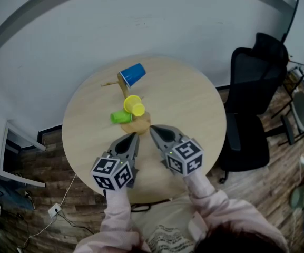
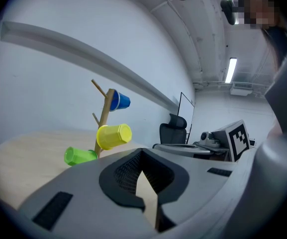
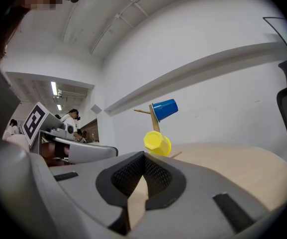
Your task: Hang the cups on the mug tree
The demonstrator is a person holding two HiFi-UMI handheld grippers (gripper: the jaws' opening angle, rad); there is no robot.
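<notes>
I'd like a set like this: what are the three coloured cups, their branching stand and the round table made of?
Blue cup, yellow cup and green cup: probably plastic, solid bright colour, slight sheen. Mug tree: apparently bare pale wood, tan pegs. Round table: light wood or laminate, matte; can't tell which.

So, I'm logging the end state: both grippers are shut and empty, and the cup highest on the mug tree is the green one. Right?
Not quite. The highest cup on the mug tree is the blue cup; the green cup is lowest, under the yellow cup. The left gripper view shows this. The left gripper and right gripper are indeed shut and empty.
</notes>
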